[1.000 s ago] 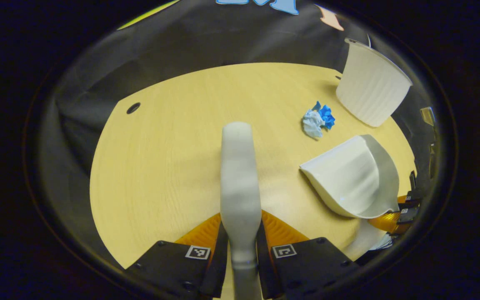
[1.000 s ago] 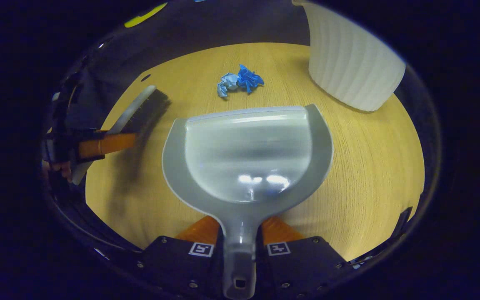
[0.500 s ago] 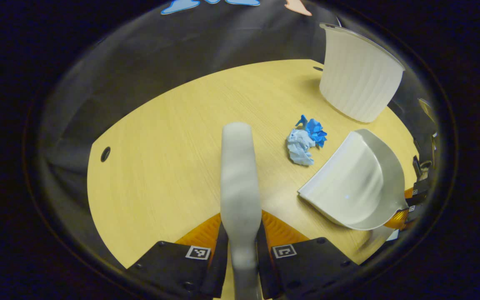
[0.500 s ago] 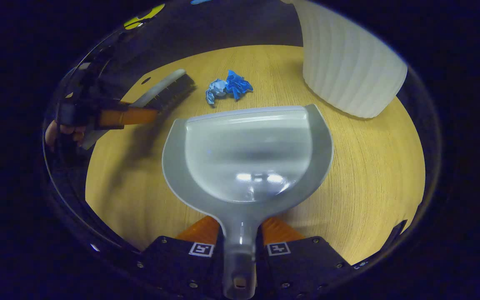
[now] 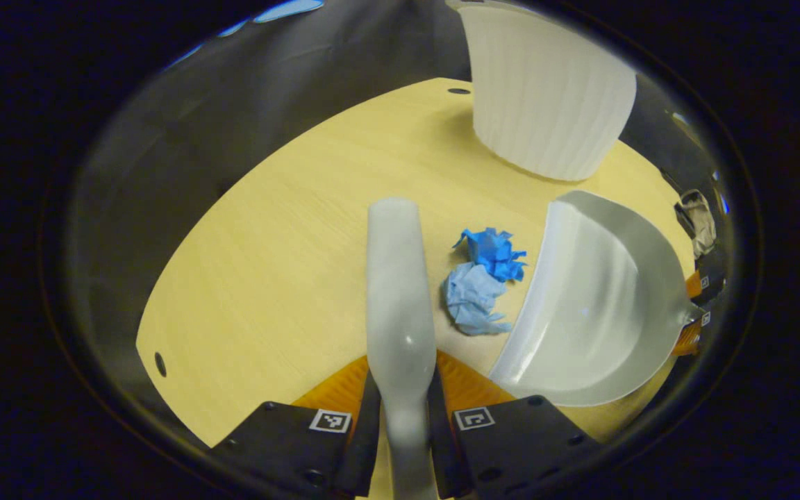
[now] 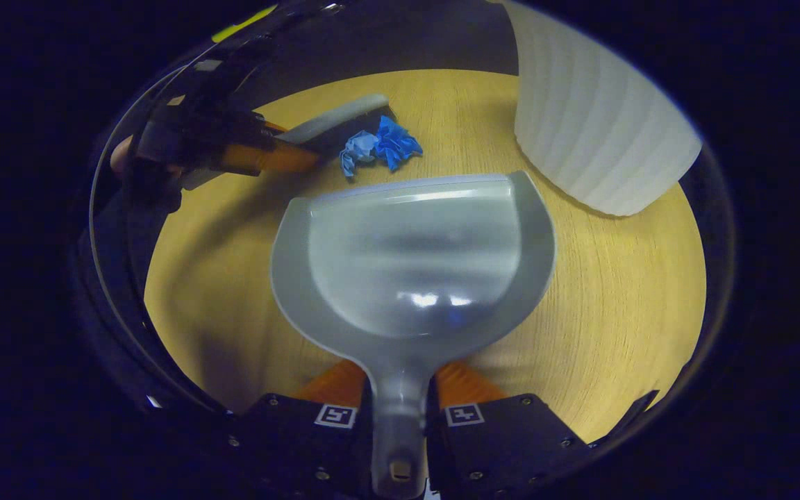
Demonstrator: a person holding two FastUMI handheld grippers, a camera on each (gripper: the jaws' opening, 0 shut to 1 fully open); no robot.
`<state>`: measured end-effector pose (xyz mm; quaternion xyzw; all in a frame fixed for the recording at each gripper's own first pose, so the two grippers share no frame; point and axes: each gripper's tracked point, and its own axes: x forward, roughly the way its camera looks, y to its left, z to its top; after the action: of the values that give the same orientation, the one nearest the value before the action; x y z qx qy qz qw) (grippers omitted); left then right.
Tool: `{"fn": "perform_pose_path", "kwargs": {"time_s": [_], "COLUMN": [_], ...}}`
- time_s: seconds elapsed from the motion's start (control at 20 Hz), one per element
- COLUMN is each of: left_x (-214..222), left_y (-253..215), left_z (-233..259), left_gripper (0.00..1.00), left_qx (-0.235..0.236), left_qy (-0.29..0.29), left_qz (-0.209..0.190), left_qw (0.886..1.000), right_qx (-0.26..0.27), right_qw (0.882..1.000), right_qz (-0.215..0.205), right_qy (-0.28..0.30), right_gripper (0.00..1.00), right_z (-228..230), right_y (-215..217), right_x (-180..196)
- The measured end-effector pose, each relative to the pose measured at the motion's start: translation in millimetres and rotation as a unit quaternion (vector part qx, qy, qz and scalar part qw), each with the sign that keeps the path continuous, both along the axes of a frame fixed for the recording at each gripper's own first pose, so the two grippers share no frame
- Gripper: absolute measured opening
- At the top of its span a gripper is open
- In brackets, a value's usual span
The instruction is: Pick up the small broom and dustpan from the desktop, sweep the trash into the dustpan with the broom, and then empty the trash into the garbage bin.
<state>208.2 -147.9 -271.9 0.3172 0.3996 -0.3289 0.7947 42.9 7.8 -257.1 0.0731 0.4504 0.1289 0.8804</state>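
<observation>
Plenty of bare counter [image 5: 268, 278] lies to the left of the broom [image 5: 396, 292] in the left gripper view, running out to a curved edge with a small hole [image 5: 160, 363] near it, while the right side is crowded. The left gripper [image 5: 403, 417] has its fingers clamped on the broom's pale handle, which points straight ahead. Just right of it sit two crumpled wads, a bright blue paper ball [image 5: 492, 251] touching a lighter blue paper ball [image 5: 471, 298], tight against the dustpan [image 5: 601, 305] lip. In the right gripper view, the right gripper [image 6: 400, 423] pinches the dustpan's grey handle, the glossy scoop flat and open toward the wads, broom bristles right behind them. The ribbed white garbage bin [image 6: 594, 132] stands upright beyond the pan's right corner, near the counter's far edge.
</observation>
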Motion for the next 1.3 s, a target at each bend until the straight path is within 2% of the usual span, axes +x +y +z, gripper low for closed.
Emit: {"fn": "perform_pose_path", "kwargs": {"time_s": [0.2,0.25,0.4,0.7,1.0,1.15,1.3], "left_x": [-16,-23,-42,-75,-108,-123,-123], "left_y": [-28,-32,-38,-58,-68,-70,-62], "left_z": [5,6,13,11,14,17,28], "left_gripper": [0.40,0.37,0.42,0.41,0.42,0.42,0.42], "left_qx": [-0.014,-0.020,-0.036,-0.046,-0.066,-0.077,-0.082], "left_qy": [0.023,0.032,0.059,0.086,0.112,0.122,0.104], "left_qz": [-0.048,-0.055,-0.068,-0.087,-0.079,-0.062,-0.035], "left_qw": [0.998,0.998,0.995,0.991,0.988,0.988,0.991], "right_qx": [0.000,-0.001,-0.004,0.004,0.021,0.021,0.024], "right_qw": [1.000,1.000,1.000,1.000,0.999,0.999,0.999], "right_qz": [0.004,0.005,0.013,0.018,0.008,0.007,0.005], "right_qy": [0.000,-0.002,-0.008,-0.023,-0.040,-0.045,-0.046], "right_gripper": [0.31,0.32,0.31,0.31,0.31,0.31,0.31], "right_z": [8,10,17,26,27,28,20], "right_y": [-2,0,0,5,13,11,8], "right_x": [5,6,10,28,53,69,79]}}
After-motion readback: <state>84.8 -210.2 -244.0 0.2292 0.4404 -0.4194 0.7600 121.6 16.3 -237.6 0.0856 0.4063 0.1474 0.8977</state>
